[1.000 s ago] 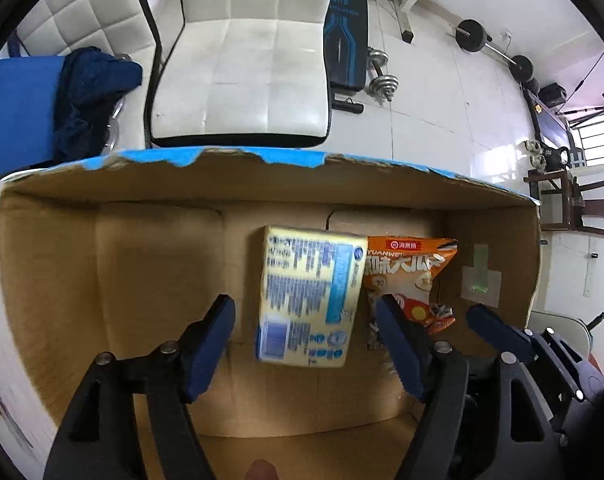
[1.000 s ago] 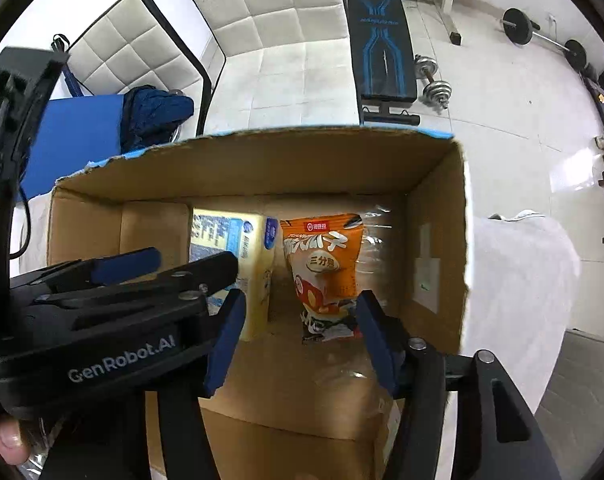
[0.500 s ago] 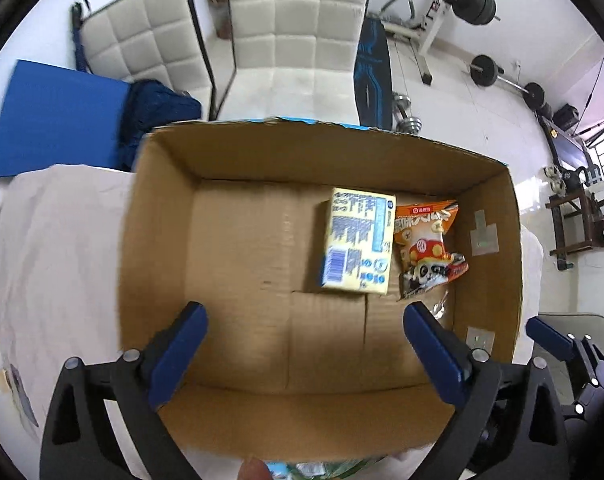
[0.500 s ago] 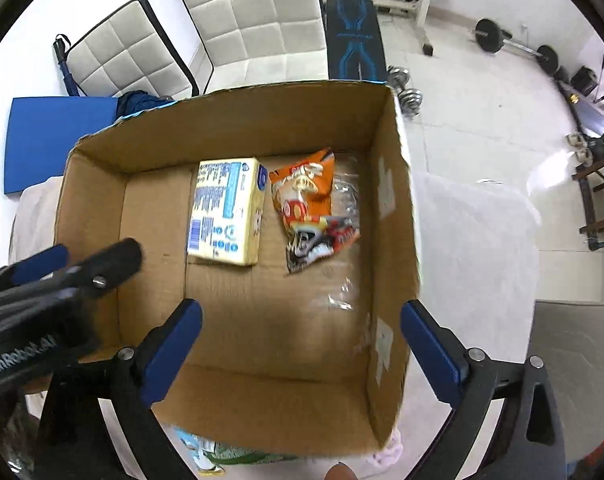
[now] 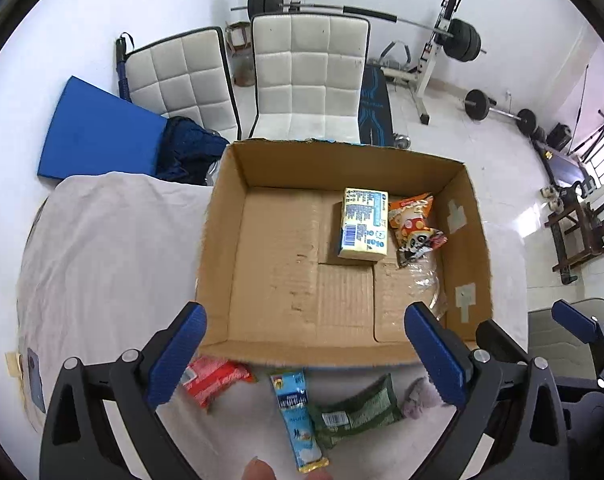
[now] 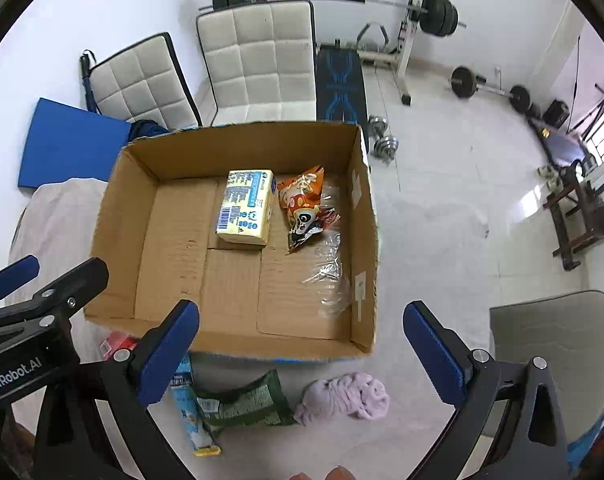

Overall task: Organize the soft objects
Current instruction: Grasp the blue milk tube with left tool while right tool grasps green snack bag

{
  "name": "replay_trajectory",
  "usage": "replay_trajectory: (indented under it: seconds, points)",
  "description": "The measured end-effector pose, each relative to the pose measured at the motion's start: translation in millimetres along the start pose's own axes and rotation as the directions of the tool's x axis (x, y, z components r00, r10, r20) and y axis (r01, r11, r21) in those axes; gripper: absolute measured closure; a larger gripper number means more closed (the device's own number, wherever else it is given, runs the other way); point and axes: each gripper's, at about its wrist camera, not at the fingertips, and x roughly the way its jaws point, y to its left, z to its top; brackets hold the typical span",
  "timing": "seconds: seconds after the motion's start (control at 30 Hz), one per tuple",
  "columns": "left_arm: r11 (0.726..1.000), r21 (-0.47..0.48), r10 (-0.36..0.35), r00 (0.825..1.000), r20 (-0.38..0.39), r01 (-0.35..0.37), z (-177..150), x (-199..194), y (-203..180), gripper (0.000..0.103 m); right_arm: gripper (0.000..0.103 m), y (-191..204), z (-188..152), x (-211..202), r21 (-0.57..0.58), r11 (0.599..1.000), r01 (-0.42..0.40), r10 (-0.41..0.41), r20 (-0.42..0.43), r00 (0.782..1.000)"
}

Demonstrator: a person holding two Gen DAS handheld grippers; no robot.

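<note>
An open cardboard box [image 5: 222, 240] [image 6: 366, 216] stands on a white-covered table. In it lie a yellow tissue pack [image 5: 364, 224] [image 6: 247, 207], an orange snack bag [image 5: 416, 224] [image 6: 306, 204] and clear plastic wrap [image 6: 330, 276]. In front of the box lie a red packet [image 5: 216, 378], a light blue packet [image 5: 298, 412] [image 6: 188, 404], a green packet [image 5: 358, 410] [image 6: 242, 402] and a lilac cloth [image 6: 344, 396]. My left gripper [image 5: 304, 354] and right gripper [image 6: 300, 356] are both open and empty, high above the box's near edge.
Two white padded chairs [image 5: 310, 76] and a blue mat [image 5: 94, 132] stand behind the table. Gym weights and a bench [image 6: 340, 80] fill the floor beyond. A grey chair [image 6: 558, 344] is at the right.
Both grippers have opened wide and risen back out of the box, leaving the tissue pack and snack bag inside. The packets in front of the box have come into view.
</note>
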Motion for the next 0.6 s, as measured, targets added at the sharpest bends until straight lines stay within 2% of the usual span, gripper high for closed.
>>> replay_trajectory:
  seconds: [0.27,0.4,0.5,0.6]
  points:
    - [1.0,0.007,0.006,0.998,0.064,-0.007,-19.3,-41.8,-2.2,0.001,0.0,-2.6,-24.8,-48.2,0.019,1.0,-0.018,0.017,0.05,0.999]
    - [1.0,0.002,0.021,0.998,0.054,-0.022,-27.7,-48.2,-3.3,0.001,0.0,-6.3,-34.6,-54.5,0.03,0.998,-0.05,0.049,0.035,0.998]
    - [0.998,-0.023,0.062,0.998,0.011,-0.062,-42.7,-38.6,1.6,0.001,0.0,-14.4,-48.7,-38.2,0.053,0.996,-0.07,0.071,-0.02,0.997]
    - [0.993,-0.058,0.096,0.99,-0.101,-0.103,-69.1,-6.8,8.4,0.001,0.0,-22.2,-69.5,3.2,0.076,0.993,-0.09,0.101,-0.149,0.984]
